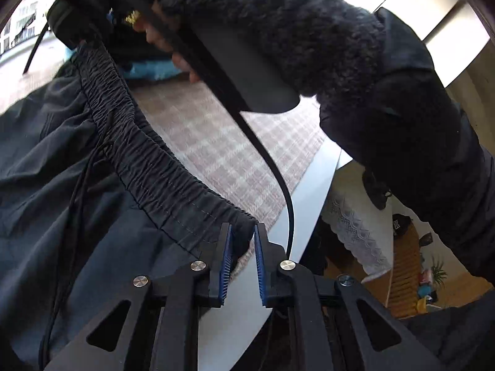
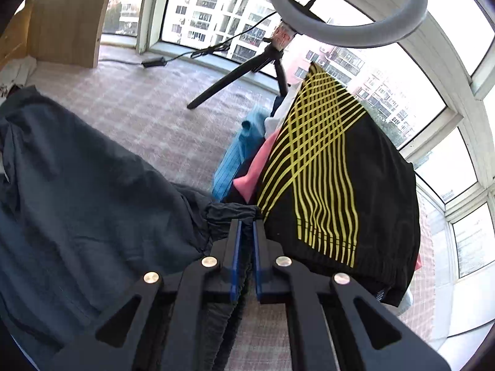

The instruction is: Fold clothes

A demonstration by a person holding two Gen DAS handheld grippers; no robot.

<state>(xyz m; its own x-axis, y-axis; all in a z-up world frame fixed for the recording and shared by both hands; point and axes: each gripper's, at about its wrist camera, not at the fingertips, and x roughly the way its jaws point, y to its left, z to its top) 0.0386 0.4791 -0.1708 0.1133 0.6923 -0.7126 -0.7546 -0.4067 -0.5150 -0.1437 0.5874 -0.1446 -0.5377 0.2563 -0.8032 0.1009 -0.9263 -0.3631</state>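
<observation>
Dark navy shorts point(image 1: 62, 160) with an elastic waistband point(image 1: 148, 160) hang stretched over a checked cloth surface point(image 1: 216, 142). My left gripper point(image 1: 243, 232) is shut on one end of the waistband. In the right wrist view, my right gripper point(image 2: 246, 225) is shut on the other bunched end of the waistband, with the shorts point(image 2: 77, 185) spreading to the left. The right gripper and the hand holding it also show at the top left of the left wrist view point(image 1: 92, 27).
A pile of clothes lies to the right: a black garment with yellow stripes point(image 2: 334, 179) on top, pink point(image 2: 256, 167) and blue point(image 2: 238, 151) ones beneath. A ring light on a tripod point(image 2: 272, 61) stands by the windows. A person's fuzzy dark sleeve point(image 1: 309, 37) crosses above.
</observation>
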